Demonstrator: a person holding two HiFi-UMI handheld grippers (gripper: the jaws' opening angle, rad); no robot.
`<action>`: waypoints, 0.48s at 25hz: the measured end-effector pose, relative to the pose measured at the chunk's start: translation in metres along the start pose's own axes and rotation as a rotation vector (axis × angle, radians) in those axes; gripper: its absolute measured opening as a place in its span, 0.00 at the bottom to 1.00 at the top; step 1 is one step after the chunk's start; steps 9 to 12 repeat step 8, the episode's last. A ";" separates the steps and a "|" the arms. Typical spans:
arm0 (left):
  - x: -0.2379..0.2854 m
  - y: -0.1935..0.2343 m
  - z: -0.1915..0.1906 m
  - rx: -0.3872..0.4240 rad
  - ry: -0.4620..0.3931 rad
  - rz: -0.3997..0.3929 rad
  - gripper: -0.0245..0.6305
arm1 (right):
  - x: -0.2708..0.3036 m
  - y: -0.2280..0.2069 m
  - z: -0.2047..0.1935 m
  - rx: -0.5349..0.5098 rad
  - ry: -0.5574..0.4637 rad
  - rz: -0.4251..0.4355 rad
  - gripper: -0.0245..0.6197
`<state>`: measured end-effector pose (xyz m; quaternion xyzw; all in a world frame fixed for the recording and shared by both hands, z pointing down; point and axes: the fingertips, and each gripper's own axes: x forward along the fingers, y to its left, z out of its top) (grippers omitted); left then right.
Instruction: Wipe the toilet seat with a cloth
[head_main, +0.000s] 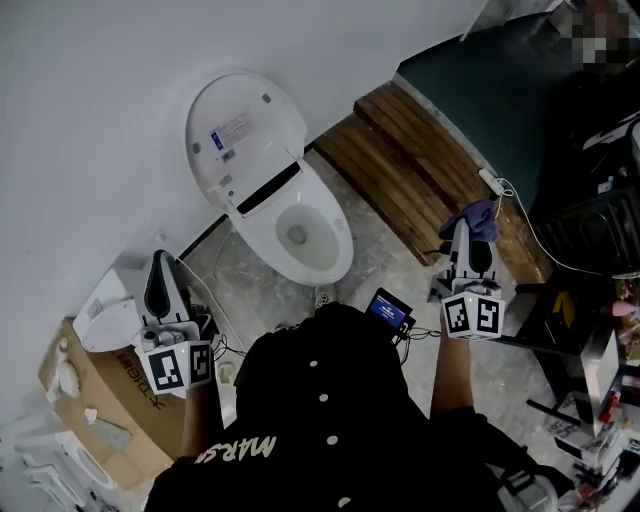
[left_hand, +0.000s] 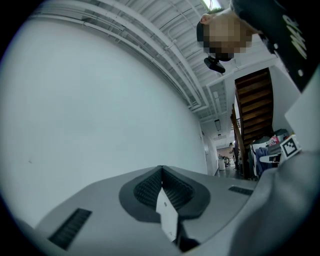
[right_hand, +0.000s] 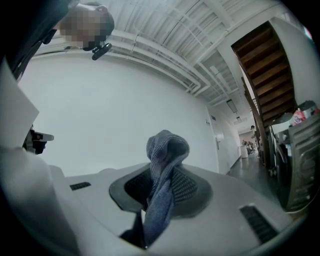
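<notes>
Setting: open industrial-style workspace, not a home bathroom. White ceramic toilet (head_main: 275, 215) against bare white wall, beside brown cardboard box (head_main: 95, 395). Exposed white ceiling pipes (left_hand: 150, 45), dark wooden staircase (right_hand: 260, 80), long corridor.

Head cam sits above the person and looks almost straight down, so the toilet (head_main: 290, 215), the floor (head_main: 250, 275), the left gripper (head_main: 160, 262) and the right gripper (head_main: 468, 228) all fit in 1 wide shot. The other 2 cams ride low on the grippers and tilt upward. The left gripper view skims along its closed jaws. The right gripper view looks past the cloth (right_hand: 167, 150) pinched right by the lens. Both share the white wall (left_hand: 90, 110), ribbed ceiling (left_hand: 165, 30) and wooden stairs (right_hand: 260, 85). That wall shows in the head view too.
</notes>
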<state>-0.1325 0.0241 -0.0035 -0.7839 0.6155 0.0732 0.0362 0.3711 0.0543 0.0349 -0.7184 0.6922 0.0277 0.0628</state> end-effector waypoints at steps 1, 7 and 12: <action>0.001 0.000 0.000 -0.001 0.001 -0.001 0.05 | 0.001 0.001 0.001 0.003 0.002 0.000 0.17; 0.003 -0.007 0.000 -0.004 -0.011 -0.021 0.05 | 0.006 0.012 -0.004 0.006 0.010 0.022 0.17; 0.004 -0.007 0.000 -0.004 -0.013 -0.023 0.05 | 0.006 0.014 -0.006 0.005 0.013 0.025 0.17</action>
